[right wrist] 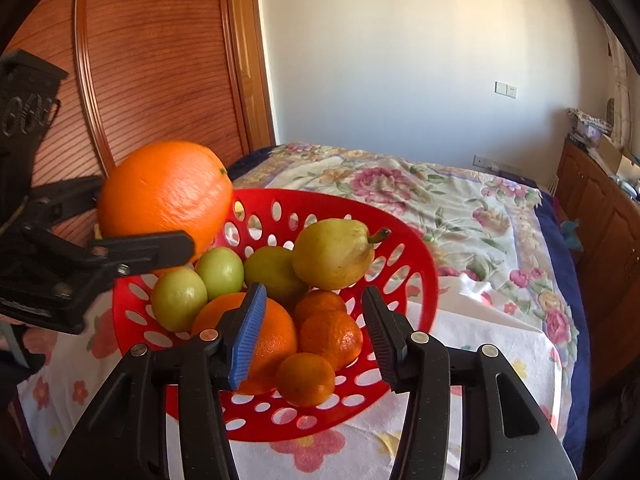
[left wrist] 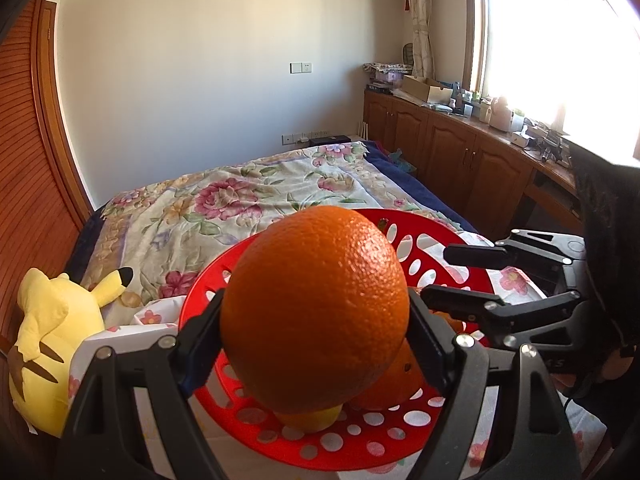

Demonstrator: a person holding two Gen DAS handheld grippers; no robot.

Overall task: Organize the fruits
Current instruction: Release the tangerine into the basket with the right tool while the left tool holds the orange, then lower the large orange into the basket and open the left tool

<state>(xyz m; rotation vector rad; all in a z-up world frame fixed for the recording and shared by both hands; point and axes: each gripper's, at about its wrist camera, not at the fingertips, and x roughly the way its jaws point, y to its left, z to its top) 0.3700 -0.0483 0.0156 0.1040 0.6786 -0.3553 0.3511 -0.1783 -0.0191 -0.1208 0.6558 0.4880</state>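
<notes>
Your left claw point(left wrist: 314, 316) is clamped on a large orange point(left wrist: 316, 308), one pad pressing each side of it, and it tilts downward, holding the fruit above the near-left rim of the red basket point(right wrist: 412, 264). Your right claw point(right wrist: 316, 330) also tilts downward, at the basket's near edge; its fingers point(right wrist: 250, 332) stand apart over the fruit below and grip nothing.

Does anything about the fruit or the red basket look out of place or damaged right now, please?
Nothing looks damaged or spilled. The red basket sits level on the floral cloth, with the pear resting on top of the pile. One large orange is outside it only because the left gripper holds it above the rim.
</notes>
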